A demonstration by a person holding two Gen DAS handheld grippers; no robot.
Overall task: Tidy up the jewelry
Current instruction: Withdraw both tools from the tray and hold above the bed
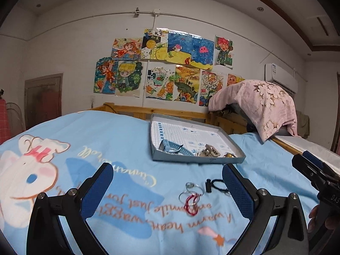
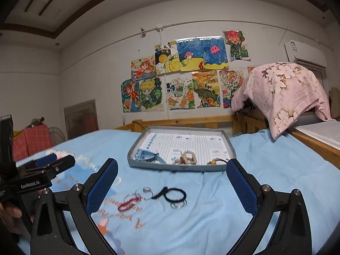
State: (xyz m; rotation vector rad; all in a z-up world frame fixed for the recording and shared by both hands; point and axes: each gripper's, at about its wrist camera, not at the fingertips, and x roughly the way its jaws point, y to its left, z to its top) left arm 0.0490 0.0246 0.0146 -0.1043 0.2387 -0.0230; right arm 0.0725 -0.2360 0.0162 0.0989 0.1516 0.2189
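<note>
Bedsheet (image 2: 212, 223): soft matt light-blue cloth, printed.
Tray (image 2: 132, 148) beyond the jaws: grey card, matt, with printed paper lining.
Silver rings (image 2: 179, 204) between the jaws: shiny metal.
Black bracelet (image 2: 176, 194) and red bracelet (image 2: 125, 206): braided cord, matt.
Gripper pads (image 2: 102, 188): blue textured rubber on black matt plastic.
Bed rail (image 2: 180, 120): bare wood.

My left tool (image 1: 167, 188) points forward and slightly downward, its two blue-padded fingers (image 1: 98, 188) spread wide with nothing pressed between them. My right tool (image 2: 172, 186) sits alongside it at much the same slight downward tilt, jaws just as wide and gripping nothing. From each camera I see the other tool at the frame's edge, with part of my hand (image 2: 9, 214) wrapped around its handle.
</note>
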